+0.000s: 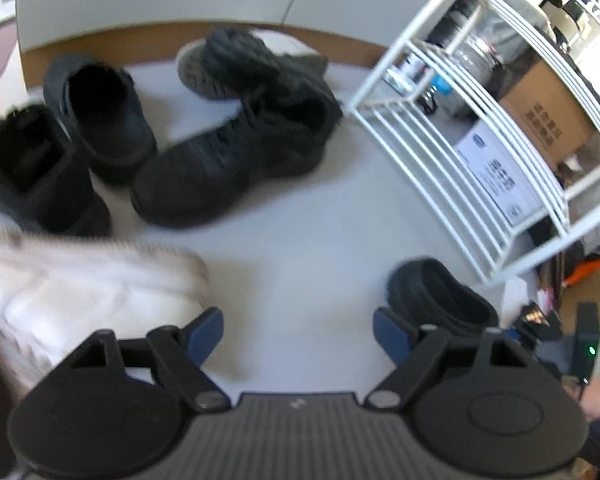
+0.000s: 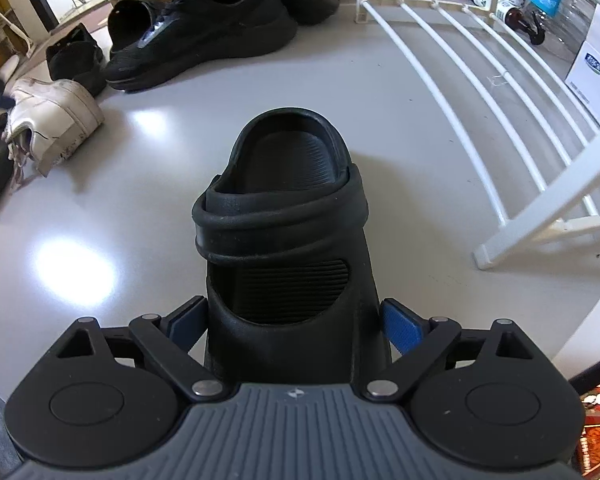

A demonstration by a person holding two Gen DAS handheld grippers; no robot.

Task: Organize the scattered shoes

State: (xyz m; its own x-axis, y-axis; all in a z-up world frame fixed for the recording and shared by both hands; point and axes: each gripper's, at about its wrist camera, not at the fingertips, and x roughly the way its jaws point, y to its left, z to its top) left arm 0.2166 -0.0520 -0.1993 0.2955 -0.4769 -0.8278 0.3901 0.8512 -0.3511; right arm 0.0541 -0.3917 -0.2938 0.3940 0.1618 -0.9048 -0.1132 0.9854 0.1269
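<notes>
Seen from the left wrist, the left gripper (image 1: pixel 299 330) hangs over a pale grey floor (image 1: pixel 300 232) with its blue-padded jaws spread wide and nothing between them. A white sneaker (image 1: pixel 80 280), blurred, lies just beside the left pad, and a black clog (image 1: pixel 440 294) sits beyond the right pad. Farther off, a black sneaker (image 1: pixel 228 164) lies in a loose cluster with a second black clog (image 1: pixel 100 116), another black shoe (image 1: pixel 32 172) and an overturned shoe showing its grey sole (image 1: pixel 204 72). A white slatted shoe rack (image 1: pixel 452 152) stands at right, with cardboard boxes (image 1: pixel 548 116) behind it. From the right wrist, the right gripper (image 2: pixel 298 326) straddles the black clog (image 2: pixel 284 216), which stands on the floor with its heel strap folded forward; the jaws are closing, the left pad close against the clog's side, a sliver of gap showing at the right pad (image 2: pixel 400 326). The white sneaker (image 2: pixel 52 116) lies tipped at left, the black sneaker (image 2: pixel 204 36) beyond it, and the rack's bars (image 2: pixel 460 92) run along the right.
</notes>
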